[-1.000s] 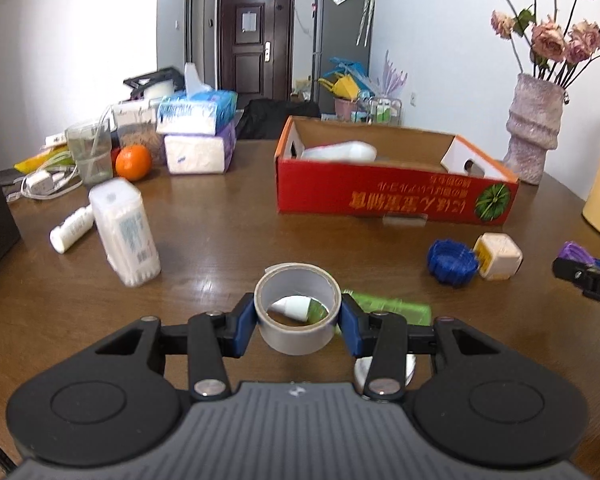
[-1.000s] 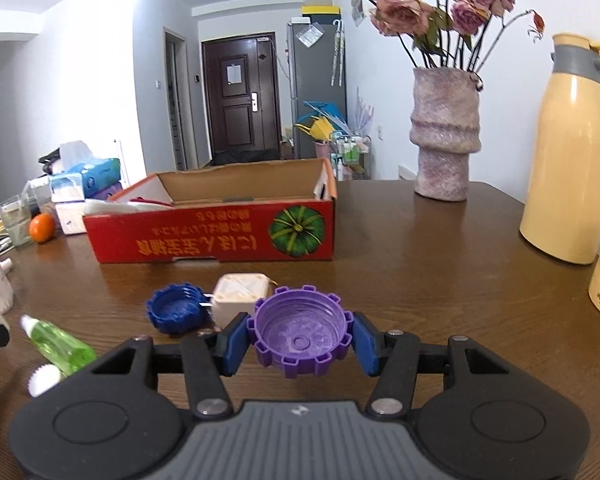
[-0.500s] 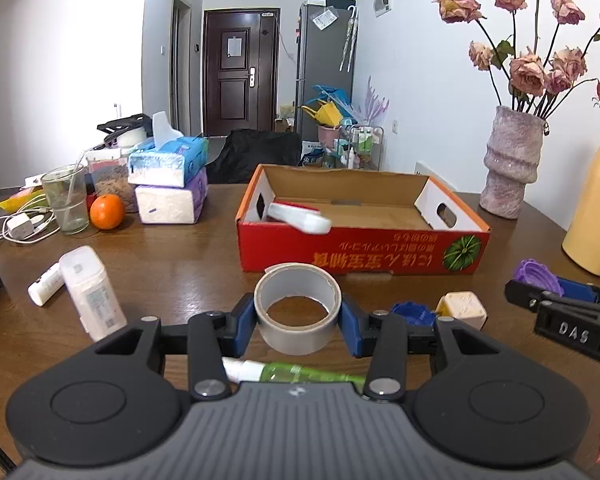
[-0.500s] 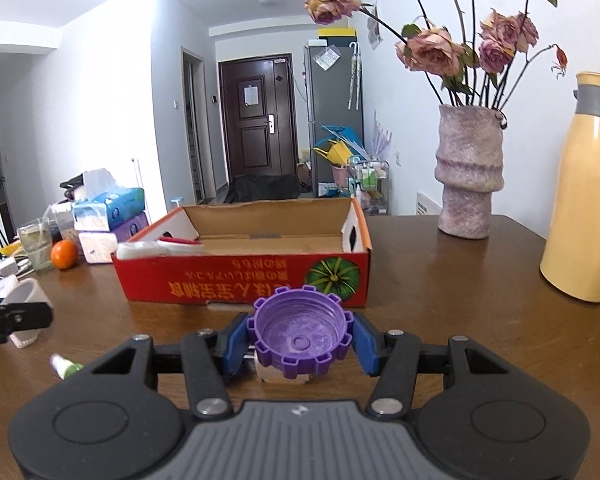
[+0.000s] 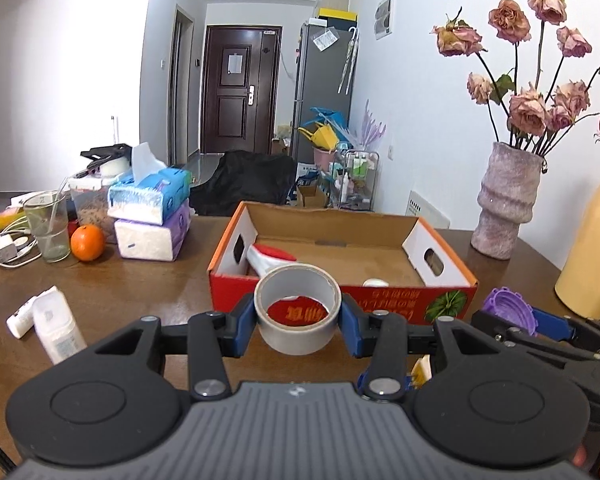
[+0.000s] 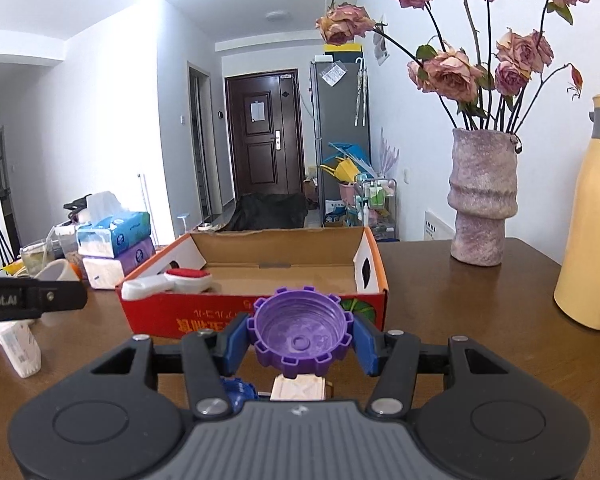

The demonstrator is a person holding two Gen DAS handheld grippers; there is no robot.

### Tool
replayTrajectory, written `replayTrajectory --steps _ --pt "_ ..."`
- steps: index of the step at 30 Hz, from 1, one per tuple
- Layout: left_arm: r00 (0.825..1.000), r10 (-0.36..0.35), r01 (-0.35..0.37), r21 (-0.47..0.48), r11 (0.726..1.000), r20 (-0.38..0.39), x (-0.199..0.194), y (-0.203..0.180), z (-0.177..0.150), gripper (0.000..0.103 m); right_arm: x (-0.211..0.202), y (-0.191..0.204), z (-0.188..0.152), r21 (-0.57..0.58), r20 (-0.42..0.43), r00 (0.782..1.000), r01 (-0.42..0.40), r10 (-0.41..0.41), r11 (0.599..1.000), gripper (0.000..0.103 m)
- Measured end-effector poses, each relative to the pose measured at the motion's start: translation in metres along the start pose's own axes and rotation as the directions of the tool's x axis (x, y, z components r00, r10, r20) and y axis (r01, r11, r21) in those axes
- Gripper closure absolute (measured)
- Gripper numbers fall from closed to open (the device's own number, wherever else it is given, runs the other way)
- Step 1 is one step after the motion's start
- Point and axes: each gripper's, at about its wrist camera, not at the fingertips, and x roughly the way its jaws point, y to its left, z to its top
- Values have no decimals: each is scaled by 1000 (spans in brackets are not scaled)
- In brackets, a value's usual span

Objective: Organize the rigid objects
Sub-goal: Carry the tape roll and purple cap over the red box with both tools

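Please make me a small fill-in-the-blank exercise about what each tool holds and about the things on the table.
1. The left tool holds a roll of ____ between its blue pads.
2. The right tool holds a toothed cap whose colour is ____.
3. The cardboard box has a red outside with a picture of a ____ on it.
4. The orange lies beside a drinking ____.

Missing words: tape; purple; pumpkin; glass
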Motion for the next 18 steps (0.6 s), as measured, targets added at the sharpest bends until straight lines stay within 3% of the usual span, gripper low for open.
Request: replayTrajectory --steps 18 --pt "1000 -24 24 -22 999 3 52 -20 23 58 45 -4 19 -9 16 1000 -5 5 1000 50"
